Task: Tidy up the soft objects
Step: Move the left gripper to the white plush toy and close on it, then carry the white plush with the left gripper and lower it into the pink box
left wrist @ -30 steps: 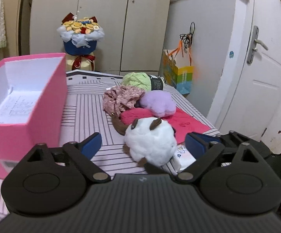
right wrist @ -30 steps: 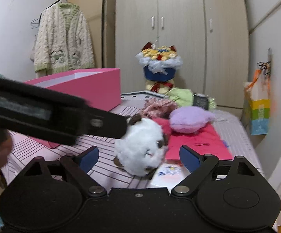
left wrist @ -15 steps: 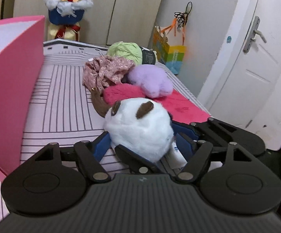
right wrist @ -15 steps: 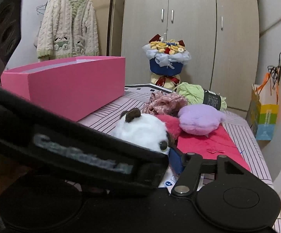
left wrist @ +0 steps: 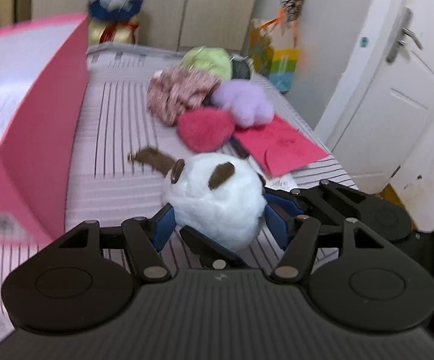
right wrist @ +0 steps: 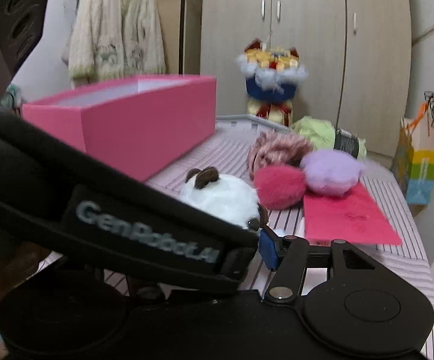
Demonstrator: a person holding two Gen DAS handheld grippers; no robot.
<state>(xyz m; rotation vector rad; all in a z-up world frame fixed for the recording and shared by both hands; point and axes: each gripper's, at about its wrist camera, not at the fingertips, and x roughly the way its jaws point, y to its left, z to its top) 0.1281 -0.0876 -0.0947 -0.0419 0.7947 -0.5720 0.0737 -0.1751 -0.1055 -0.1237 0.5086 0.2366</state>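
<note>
My left gripper (left wrist: 217, 225) is shut on a white plush toy (left wrist: 215, 201) with brown ears and holds it just above the striped bed. The toy also shows in the right wrist view (right wrist: 219, 195), partly behind the left gripper's body. My right gripper (right wrist: 217, 246) sits close under and beside the toy; one blue pad (right wrist: 267, 247) shows, the other finger is hidden. Behind lie a pink pom-pom (left wrist: 205, 129), a purple plush (left wrist: 242, 102), a floral fabric bundle (left wrist: 181, 93) and green yarn (left wrist: 209, 60). An open pink box (left wrist: 46, 111) stands at the left.
A red card (left wrist: 279, 144) lies on the bed under the purple plush. A bouquet (right wrist: 272, 72) stands at the back against the wardrobe. A colourful gift bag (right wrist: 417, 168) hangs off the bed's right side. A white door (left wrist: 396, 90) is at the right.
My left gripper has closed on the white plush and lifted it back and left, away from the pile. The pink pom-pom under it is now uncovered.
</note>
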